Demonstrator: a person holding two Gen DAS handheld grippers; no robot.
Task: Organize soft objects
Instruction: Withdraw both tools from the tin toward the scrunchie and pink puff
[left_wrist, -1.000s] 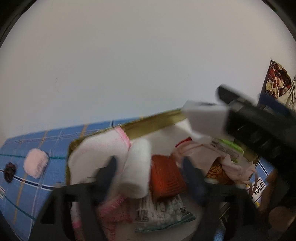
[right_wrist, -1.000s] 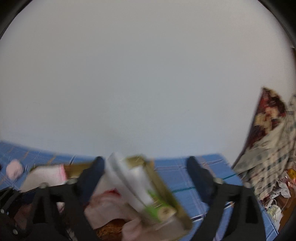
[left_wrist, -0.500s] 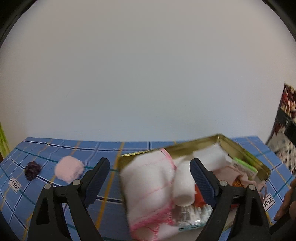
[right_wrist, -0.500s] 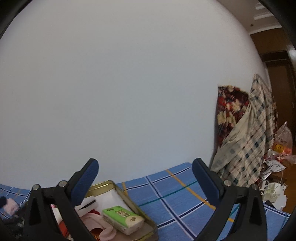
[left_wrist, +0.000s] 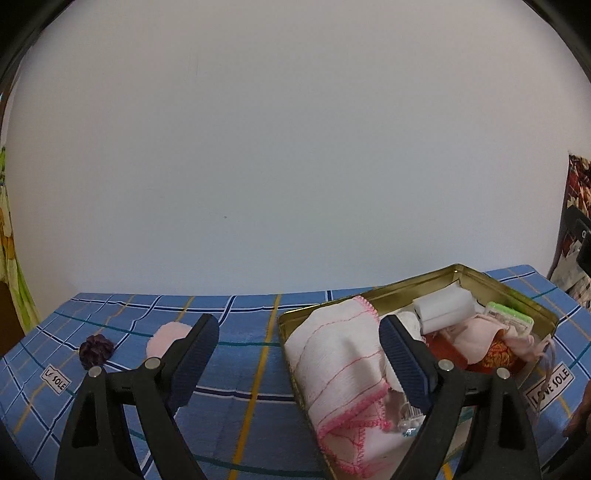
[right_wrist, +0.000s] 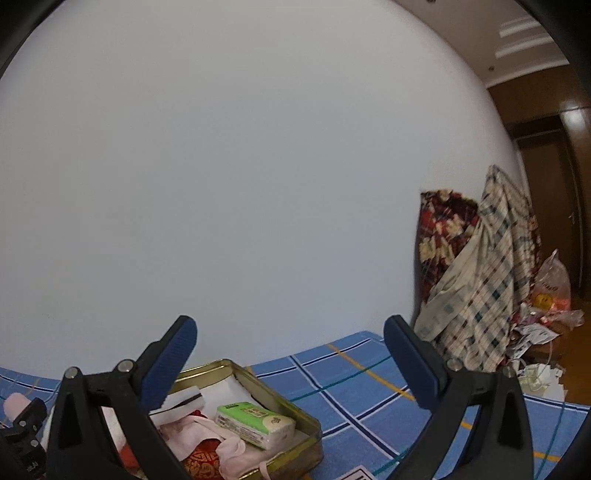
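Pink puff (left_wrist: 168, 338) sits loose on the blue checked counter (left_wrist: 243, 365), well left of the gold tin (left_wrist: 513, 295). It looks light and squashy; pinch its middle. Both the left tool (left_wrist: 295, 363) and right tool (right_wrist: 290, 356) gape empty.

A shallow gold metal tin (left_wrist: 509, 291) lies open on the blue plaid worktop (left_wrist: 251, 332), packed with soft things: a folded white cloth with pink stitched edging (left_wrist: 340, 354) draped over its near left rim, a white roll (left_wrist: 443, 308), a green-and-white tissue pack (right_wrist: 255, 422) and a pale pink fabric (left_wrist: 476, 334). Well to the tin's left, a fluffy pink puff (left_wrist: 166, 338) and a dark purple knitted ball (left_wrist: 96, 350) lie on the worktop, near each other.
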